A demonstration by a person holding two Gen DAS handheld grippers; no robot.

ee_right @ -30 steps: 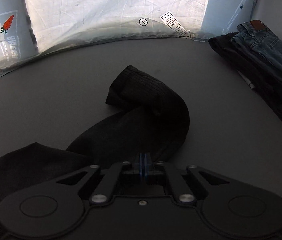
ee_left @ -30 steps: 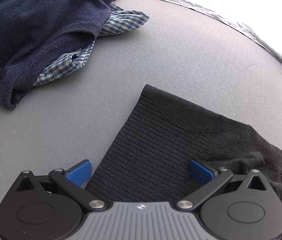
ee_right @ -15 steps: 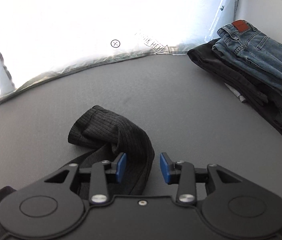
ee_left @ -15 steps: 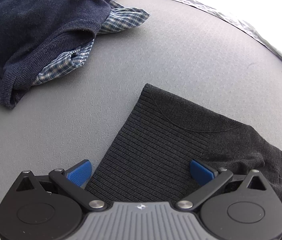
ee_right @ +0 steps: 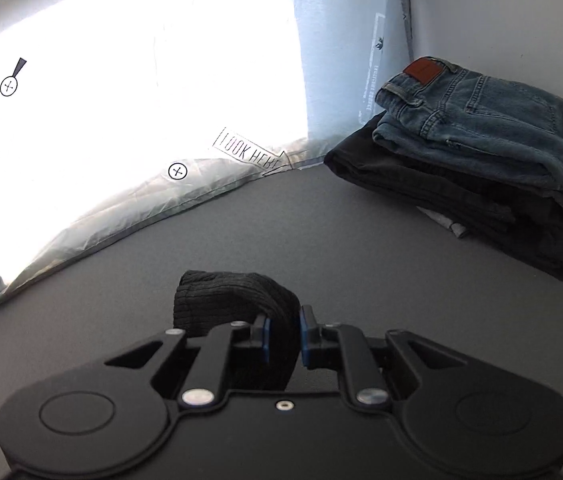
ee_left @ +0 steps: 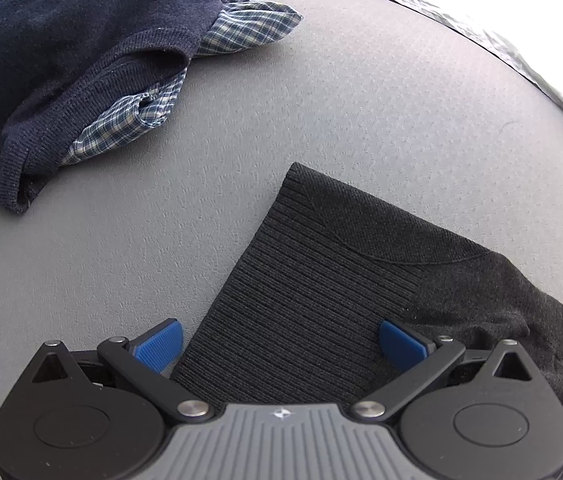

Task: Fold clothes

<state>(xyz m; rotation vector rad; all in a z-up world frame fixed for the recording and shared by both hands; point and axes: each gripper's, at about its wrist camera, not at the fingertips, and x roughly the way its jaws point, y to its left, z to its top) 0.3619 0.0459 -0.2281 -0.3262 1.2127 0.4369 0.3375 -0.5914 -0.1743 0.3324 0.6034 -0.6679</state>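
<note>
A black knit sweater lies on the grey table. In the left wrist view its ribbed hem (ee_left: 313, 304) lies flat, and my left gripper (ee_left: 279, 346) is open with its blue pads on either side of the hem's near edge. In the right wrist view a ribbed sleeve cuff (ee_right: 237, 300) is bunched up, and my right gripper (ee_right: 283, 338) has its jaws closed around the sleeve fabric, which runs between the pads.
A pile of unfolded clothes, a navy sweater (ee_left: 61, 40) over a plaid shirt (ee_left: 129, 120), sits far left. A folded stack with blue jeans (ee_right: 493, 136) on dark trousers (ee_right: 461, 208) sits far right by the wall. A bright plastic sheet (ee_right: 141, 100) borders the table's far edge.
The right gripper opened after being shut, moved forward along the sleeve towards the cuff, and has now closed on the sleeve fabric. The left gripper has stayed open and still.
</note>
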